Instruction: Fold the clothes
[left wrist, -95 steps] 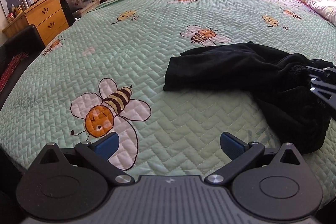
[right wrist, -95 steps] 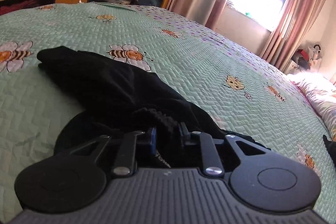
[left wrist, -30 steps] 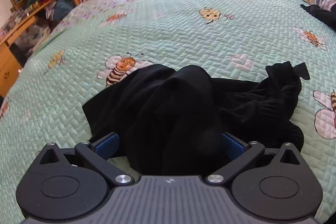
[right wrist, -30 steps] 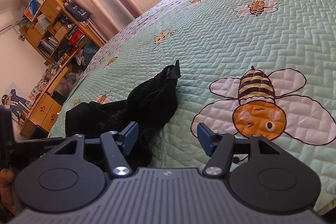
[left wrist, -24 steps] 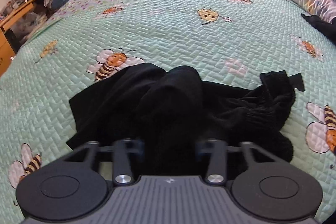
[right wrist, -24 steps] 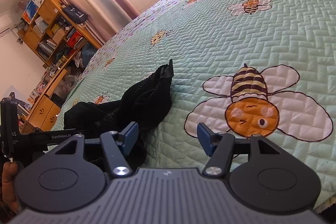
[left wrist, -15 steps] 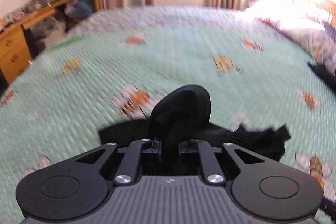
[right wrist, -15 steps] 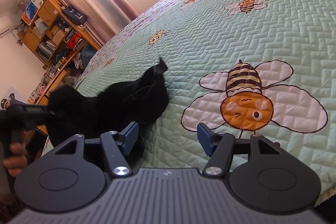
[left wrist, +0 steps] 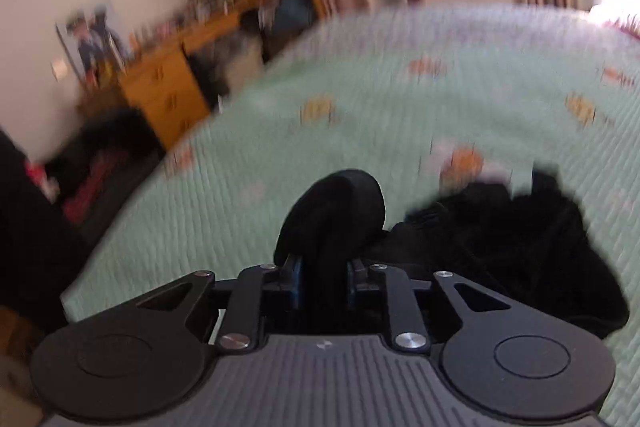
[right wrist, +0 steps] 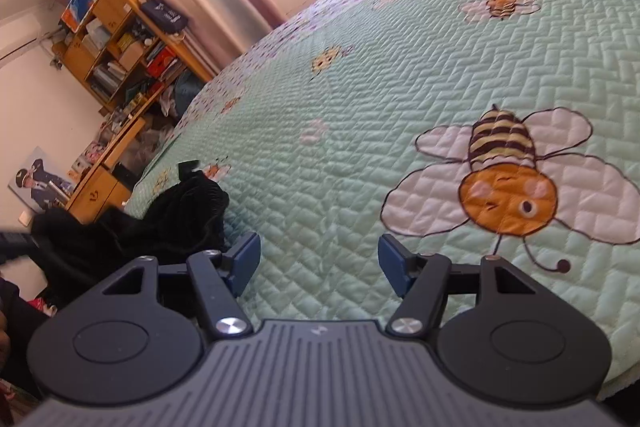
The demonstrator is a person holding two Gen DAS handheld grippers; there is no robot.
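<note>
The black garment (left wrist: 500, 247) lies bunched on the green bee-print quilt (left wrist: 360, 115) of the bed. In the left wrist view, which is blurred, its bulk sits to the right of the left claw (left wrist: 323, 281), heaped rather than spread, so no clear long axis shows there. One fold of it rises as a rounded hump straight up between the blue pads (left wrist: 295, 283), which press on the cloth from both sides at a narrow gap; the jaws are opening at this moment, yet the fabric is clamped between them.

In the right wrist view the same garment (right wrist: 176, 219) lies at the left, stretched roughly from the near left edge toward the far middle of the bed, with a small pointed tab at its far end. It is just beside the right claw's left pad (right wrist: 245, 263) and outside the gap. The right claw (right wrist: 320, 265) stands wide, jaws opening, with only quilt between the pads. A large bee (right wrist: 508, 179) is stitched on the quilt to its right. A wooden desk (right wrist: 104, 183) and bookshelf (right wrist: 116, 39) stand beyond the bed.
</note>
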